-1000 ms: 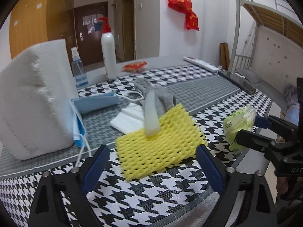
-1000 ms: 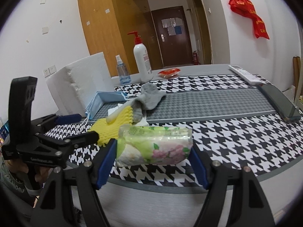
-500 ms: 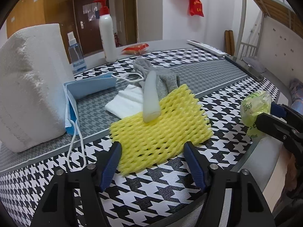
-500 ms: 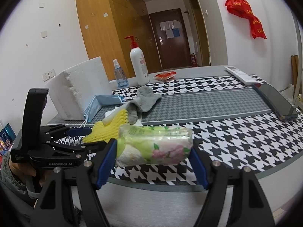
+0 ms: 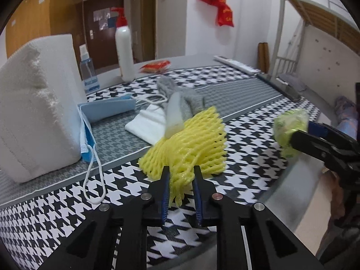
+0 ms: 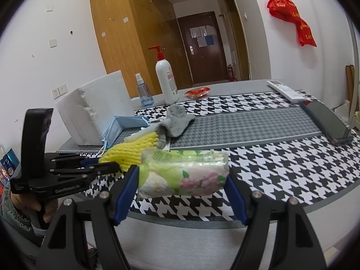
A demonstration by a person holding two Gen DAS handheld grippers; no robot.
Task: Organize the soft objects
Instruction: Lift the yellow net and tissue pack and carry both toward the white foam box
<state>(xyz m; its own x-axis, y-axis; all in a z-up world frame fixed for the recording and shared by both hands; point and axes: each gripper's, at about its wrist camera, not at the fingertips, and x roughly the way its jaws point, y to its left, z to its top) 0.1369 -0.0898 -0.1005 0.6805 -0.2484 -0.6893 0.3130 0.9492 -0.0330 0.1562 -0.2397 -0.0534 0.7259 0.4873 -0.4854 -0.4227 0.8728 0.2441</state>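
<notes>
My left gripper (image 5: 180, 173) is shut on the near edge of the yellow foam net (image 5: 189, 144), bunching it on the houndstooth table; it also shows in the right wrist view (image 6: 132, 150). A pale foam strip (image 5: 173, 117) lies on the net, against a grey sock (image 5: 180, 94) and a white folded cloth (image 5: 146, 124). My right gripper (image 6: 182, 173) is shut on a green tissue pack (image 6: 184, 173), held above the table's front edge; the pack shows at the right in the left wrist view (image 5: 290, 128).
A white foam block (image 5: 33, 103) stands at the left with blue face masks (image 5: 105, 110) beside it. A pump bottle (image 5: 123, 49), a spray bottle (image 5: 88, 72) and a red packet (image 5: 155, 66) stand at the back. A remote (image 6: 285, 90) and a dark flat case (image 6: 326, 121) lie at the right.
My left gripper moved forward and closed on the yellow net's near edge, crumpling it. My right gripper kept its hold on the tissue pack.
</notes>
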